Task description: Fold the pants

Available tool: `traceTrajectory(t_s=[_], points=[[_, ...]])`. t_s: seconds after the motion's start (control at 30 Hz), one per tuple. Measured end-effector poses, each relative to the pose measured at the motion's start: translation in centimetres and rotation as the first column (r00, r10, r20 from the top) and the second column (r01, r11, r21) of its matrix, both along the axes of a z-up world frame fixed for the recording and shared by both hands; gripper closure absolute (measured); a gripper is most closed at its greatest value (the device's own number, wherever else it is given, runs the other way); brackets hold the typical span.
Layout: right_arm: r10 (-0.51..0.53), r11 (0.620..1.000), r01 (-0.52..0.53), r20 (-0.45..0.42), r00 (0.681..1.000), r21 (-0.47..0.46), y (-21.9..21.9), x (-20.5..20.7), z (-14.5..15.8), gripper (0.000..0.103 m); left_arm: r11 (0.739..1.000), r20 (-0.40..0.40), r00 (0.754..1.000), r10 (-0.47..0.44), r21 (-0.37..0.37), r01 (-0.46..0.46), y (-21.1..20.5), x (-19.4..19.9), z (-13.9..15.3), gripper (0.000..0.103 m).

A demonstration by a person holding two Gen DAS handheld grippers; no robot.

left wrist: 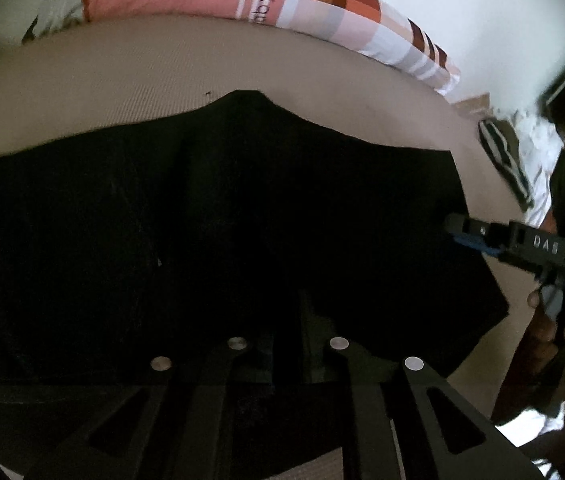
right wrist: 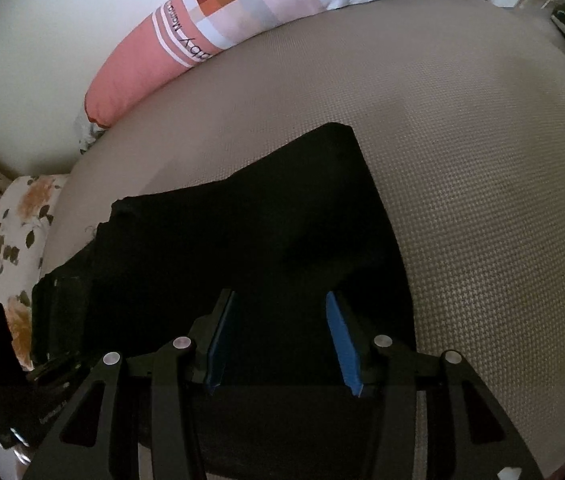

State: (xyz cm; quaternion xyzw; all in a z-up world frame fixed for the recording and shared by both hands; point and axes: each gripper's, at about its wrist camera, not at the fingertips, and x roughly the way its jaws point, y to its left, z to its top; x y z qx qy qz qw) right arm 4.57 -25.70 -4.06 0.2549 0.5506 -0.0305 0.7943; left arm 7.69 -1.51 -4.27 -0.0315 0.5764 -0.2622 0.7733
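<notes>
Lying soft and limp, the black pants (right wrist: 242, 240) look like a fairly heavy cloth that will sag and drag instead of holding any shape, so I judge they are best taken at an edge or corner where the layers can be pinched together, not in the flat middle.

The right gripper (right wrist: 282, 336) has its fingers spread wide, the blue pads (right wrist: 344, 344) standing well apart with black cloth showing between and beneath them. Nothing is pinched; whether the pads actually touch the cloth cannot be told. From the left wrist view this same gripper shows at the right-hand edge of the garment, its tip right at the hem.

The left gripper (left wrist: 286, 344) is harder to read. Its fingers are dark against dark cloth, and the gap between them looks narrow, with the pants lying right up against the tips. Whether it is pinching the cloth or only resting on it cannot be told.

The pants are spread on a beige woven mattress (right wrist: 482, 160), already doubled over into a broad band with a stepped far edge. A long pink and checked bolster pillow (right wrist: 210, 28) lies along the far side against the wall, and a flowered pillow (right wrist: 14, 216) sits off to one end.
</notes>
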Motion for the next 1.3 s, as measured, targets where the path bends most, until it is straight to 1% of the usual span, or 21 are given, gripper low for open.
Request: traceTrajectory(t_s=[0.03, 0.07, 0.1, 0.2, 0.23, 0.33, 0.43, 0.5, 0.57, 0.63, 0.7, 0.77, 0.87, 0.93, 0.97, 1.0, 1.03, 1.07, 1.17, 1.23, 1.3], points=[[0.001, 1.000, -0.001, -0.001, 1.000, -0.001, 0.0, 0.1, 0.2, 0.059, 1.000, 0.013, 1.000, 0.001, 0.017, -0.001, 0.0, 0.0, 0.2, 0.086], [0.007, 1.000, -0.006, 0.005, 1.000, -0.005, 0.0, 0.3, 0.4, 0.059, 0.999, 0.028, 1.000, 0.008, 0.034, -0.009, 0.0, 0.0, 0.5, 0.081], [0.016, 1.000, -0.016, 0.011, 1.000, -0.019, 0.0, 0.6, 0.6, 0.059, 0.998, 0.053, 0.998, 0.017, 0.053, -0.019, 0.1, 0.0, 0.8, 0.080], [0.055, 0.994, -0.051, 0.033, 0.998, -0.101, -0.2, 1.8, 1.5, 0.059, 1.000, 0.117, 0.993, 0.014, 0.024, -0.017, 0.4, 0.6, 2.0, 0.079], [0.067, 0.991, -0.061, 0.043, 0.997, -0.120, -0.3, 2.3, 1.8, 0.059, 0.999, 0.140, 0.990, 0.015, 0.026, -0.019, 0.3, 1.0, 2.4, 0.078], [0.089, 0.981, -0.079, 0.045, 0.995, -0.179, -0.5, 4.1, 1.9, 0.059, 1.000, 0.169, 0.986, -0.003, 0.031, -0.002, -0.7, 2.5, 2.6, 0.076], [0.109, 0.971, -0.099, 0.038, 0.993, -0.216, -0.2, 5.6, 1.6, 0.060, 1.000, 0.180, 0.984, -0.009, 0.023, 0.005, -1.8, 4.1, 2.2, 0.076], [0.116, 0.966, -0.106, 0.027, 0.993, -0.236, -0.2, 6.3, 1.1, 0.061, 0.999, 0.176, 0.984, -0.016, 0.031, 0.011, -2.4, 5.0, 1.7, 0.076], [0.118, 0.966, -0.112, 0.012, 0.993, -0.233, -0.2, 6.9, 0.6, 0.061, 0.998, 0.154, 0.988, -0.021, 0.060, 0.012, -3.0, 6.1, 0.4, 0.076], [0.117, 0.966, -0.110, 0.015, 0.993, -0.236, -0.1, 6.9, 0.5, 0.061, 0.997, 0.125, 0.992, -0.014, 0.073, 0.005, -3.2, 6.8, -0.8, 0.076], [0.117, 0.965, -0.110, 0.014, 0.993, -0.240, -0.1, 6.8, 0.5, 0.061, 0.998, 0.141, 0.990, -0.017, 0.063, 0.008, -3.0, 6.8, -1.0, 0.076], [0.119, 0.964, -0.112, 0.017, 0.993, -0.241, 0.0, 6.8, 0.5, 0.061, 0.997, 0.143, 0.989, -0.028, 0.072, 0.018, -3.1, 6.8, -1.0, 0.076], [0.120, 0.966, -0.112, 0.023, 0.992, -0.233, -0.1, 6.7, 0.6, 0.061, 0.996, 0.149, 0.988, -0.033, 0.089, 0.020, -3.2, 6.5, -0.7, 0.076], [0.113, 0.971, -0.099, 0.053, 0.992, -0.216, -0.3, 6.4, 1.3, 0.060, 0.994, 0.154, 0.988, -0.034, 0.110, 0.017, -3.1, 5.8, -0.4, 0.075], [0.108, 0.974, -0.089, 0.082, 0.991, -0.209, -0.4, 6.0, 2.0, 0.059, 0.993, 0.154, 0.987, -0.038, 0.120, 0.020, -3.0, 5.4, -0.3, 0.069], [0.105, 0.975, -0.082, 0.102, 0.989, -0.207, -0.4, 5.6, 2.5, 0.059, 0.992, 0.154, 0.987, -0.040, 0.126, 0.021, -2.9, 4.9, -0.2, 0.060], [0.106, 0.975, -0.081, 0.116, 0.988, -0.205, -0.4, 5.3, 2.9, 0.059, 0.991, 0.153, 0.987, -0.037, 0.135, 0.016, -2.7, 4.2, -0.1, 0.057], [0.116, 0.976, -0.089, 0.128, 0.985, -0.201, -0.2, 4.8, 3.5, 0.059, 0.990, 0.157, 0.987, -0.036, 0.141, 0.014, -2.5, 3.6, 0.0, 0.057], [0.140, 0.972, -0.113, 0.121, 0.983, -0.207, 0.6, 3.3, 4.1, 0.059, 0.987, 0.164, 0.986, -0.038, 0.161, 0.011, -2.0, 1.5, 0.0, 0.057], [0.145, 0.973, -0.123, 0.102, 0.984, -0.196, 1.0, 2.4, 3.9, 0.059, 0.981, 0.173, 0.984, -0.034, 0.192, 0.000, -1.7, 0.1, 0.0, 0.057], [0.145, 0.976, -0.131, 0.070, 0.987, -0.175, 1.5, 1.1, 3.4, 0.059, 0.981, 0.168, 0.986, -0.023, 0.196, -0.010, -1.2, -0.9, 0.0, 0.057]])
